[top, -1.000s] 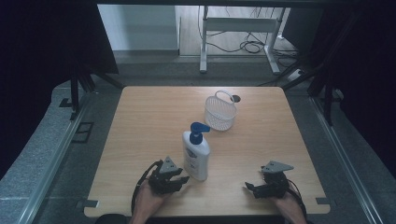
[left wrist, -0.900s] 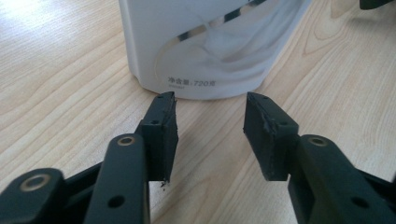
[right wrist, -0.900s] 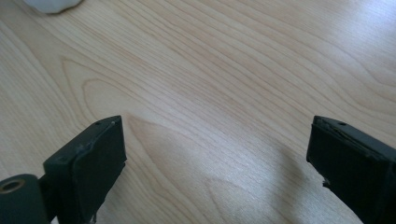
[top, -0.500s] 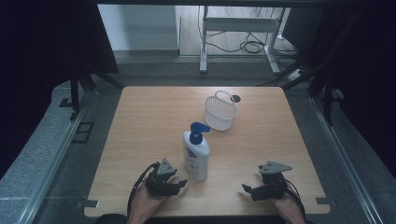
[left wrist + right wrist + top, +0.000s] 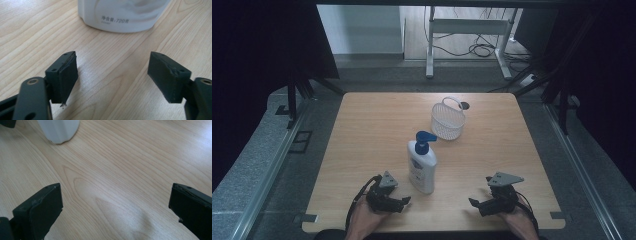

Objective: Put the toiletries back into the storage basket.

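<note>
Both grippers have drawn back slightly from the lotion bottle (image 5: 422, 162) since the earlier frame.
Left gripper (image 5: 404, 202) jaws have just been opening, right gripper (image 5: 473, 203) jaws stand wide; nothing held. Bottle upright on table (image 5: 372, 125), near basket (image 5: 448, 120).

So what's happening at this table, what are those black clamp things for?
A person sits at a wooden table with a two-jaw gripper in each hand. The left gripper rests beside a white pump bottle with a blue top, its jaws just opened, with nothing between them. The right gripper lies farther to the right, jaws wide open over bare wood. A small white basket stands beyond the bottle, apart from it. Nothing is being held.
</note>
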### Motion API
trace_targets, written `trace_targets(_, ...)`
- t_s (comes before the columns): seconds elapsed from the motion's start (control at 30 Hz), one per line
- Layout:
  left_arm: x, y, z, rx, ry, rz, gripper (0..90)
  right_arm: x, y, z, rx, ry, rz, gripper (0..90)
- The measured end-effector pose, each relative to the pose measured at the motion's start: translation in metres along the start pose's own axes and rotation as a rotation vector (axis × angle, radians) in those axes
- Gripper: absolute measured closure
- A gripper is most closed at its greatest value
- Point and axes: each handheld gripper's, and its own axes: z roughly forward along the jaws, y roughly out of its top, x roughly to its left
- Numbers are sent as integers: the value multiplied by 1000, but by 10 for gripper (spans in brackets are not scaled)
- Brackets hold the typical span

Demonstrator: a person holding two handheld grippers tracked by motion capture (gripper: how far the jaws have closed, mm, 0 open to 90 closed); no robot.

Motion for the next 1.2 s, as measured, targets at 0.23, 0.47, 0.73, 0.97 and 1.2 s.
trace_targets(0.23,4,-6,1,17,11,-1,170,7,9,2,-9,23,-9,0)
trace_targets(0.47,4,-7,4,29,41,25,130,18,24,7,-15,53,-37,0)
trace_targets(0.73,5,-9,4,25,74,17,127,25,41,10,-50,79,-50,0)
trace_targets(0.97,6,-11,5,7,89,36,118,36,60,19,-86,121,-52,0)
trace_targets(1.2,8,-16,5,-26,78,46,116,46,78,27,-99,140,-61,0)
